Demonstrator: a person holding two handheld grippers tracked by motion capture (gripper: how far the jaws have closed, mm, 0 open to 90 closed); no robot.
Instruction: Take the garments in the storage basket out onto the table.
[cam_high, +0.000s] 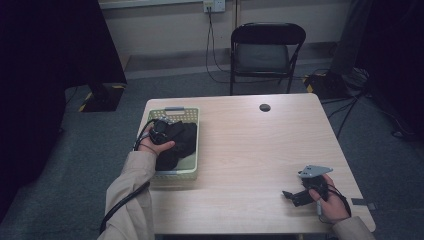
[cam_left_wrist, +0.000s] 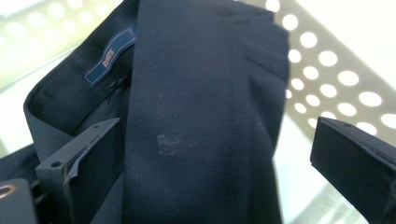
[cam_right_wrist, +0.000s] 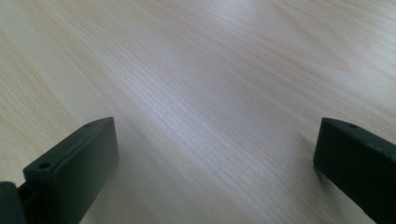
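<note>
Lying bunched in a pale green perforated basket (cam_high: 192, 172), the dark navy garment (cam_high: 177, 145) sits directly under the left gripper (cam_high: 162, 131), which the person's left hand (cam_high: 152, 146) holds over the basket's near half. In the left gripper view a thick fold of that garment (cam_left_wrist: 205, 116) rises between the two black jaws, which stand wide apart; the fold lies against the jaw at the left of that view, while a clear gap separates it from the other jaw, so nothing is pinched. A small blue sewn label (cam_left_wrist: 111, 56) shows on the cloth ahead of the jaws and to the left, and a faint pale smudge marks the fold midway between them. Beyond the fold, the basket's wall (cam_left_wrist: 336, 79) with its round holes runs past the far jaw.

Well away from the basket, the right gripper (cam_high: 292, 196) rests low over the light wooden table (cam_high: 250, 150), held by the right hand (cam_high: 330, 200) near the table's front edge, with its grey three-cornered plate (cam_high: 314, 171) on top. Its jaws are also spread wide, and in the right gripper view bare wood grain (cam_right_wrist: 210, 102) lies between and ahead of them.

Beyond both grippers, past the table's far edge, stands a black folding chair (cam_high: 265, 52) on the grey carpet.
</note>
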